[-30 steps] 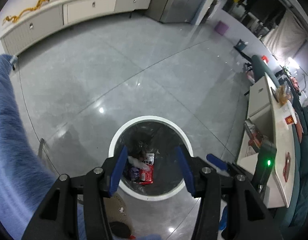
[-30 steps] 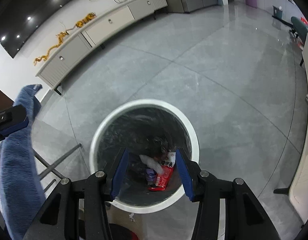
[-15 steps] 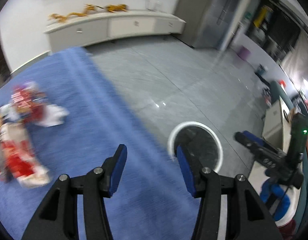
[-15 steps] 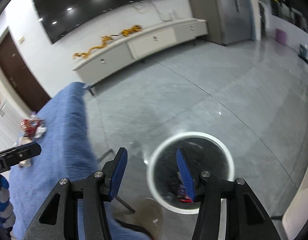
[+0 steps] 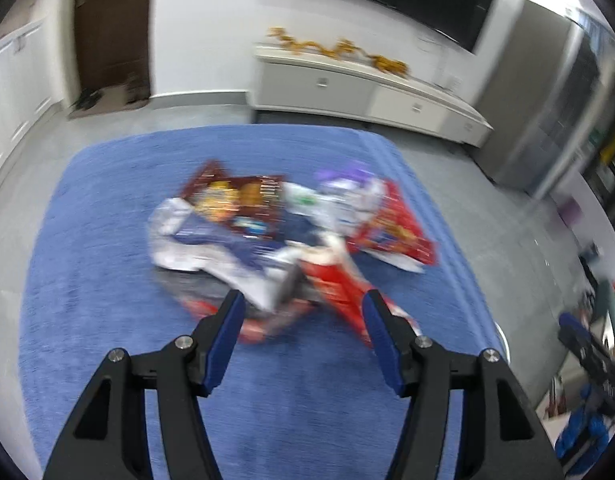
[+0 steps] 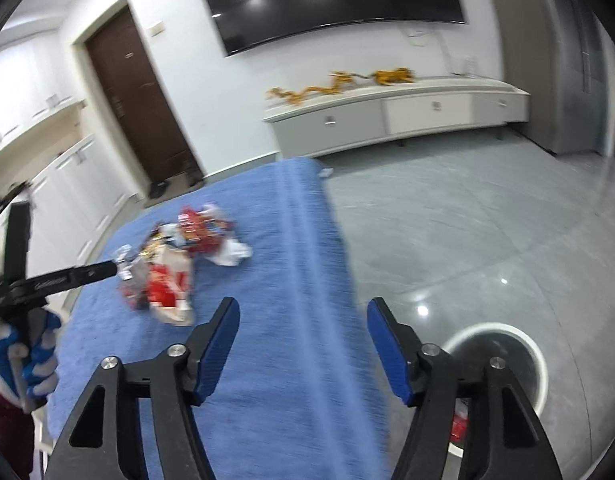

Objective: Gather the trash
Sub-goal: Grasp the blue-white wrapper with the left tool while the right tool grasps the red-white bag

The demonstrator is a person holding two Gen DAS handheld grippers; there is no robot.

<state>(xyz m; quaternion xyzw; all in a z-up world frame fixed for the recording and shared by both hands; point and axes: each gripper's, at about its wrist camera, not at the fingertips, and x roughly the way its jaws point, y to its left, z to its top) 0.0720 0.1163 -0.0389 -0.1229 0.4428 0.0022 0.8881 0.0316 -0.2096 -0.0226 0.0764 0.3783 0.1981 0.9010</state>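
1. Both hand-held grippers, left and right, had just been widened, empty, for the next pickup.
2. Wrapper trash was heaped mid-table; the bin stood right, on the floor.

Dark wall screen, white low cabinet bearing golden garland, brown door, grey tiled floor

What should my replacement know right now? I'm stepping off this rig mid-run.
Left tongs: open, empty, jaws just widened, over the heap of crumpled red, white and purple snack wrappers on the blue cloth-covered table.
Right tongs: open, empty, jaws just widened, over the table's edge.
Round white-rimmed bin stands on the floor at the right; some wrappers are already in it.
Left: grab the heap, bin it.
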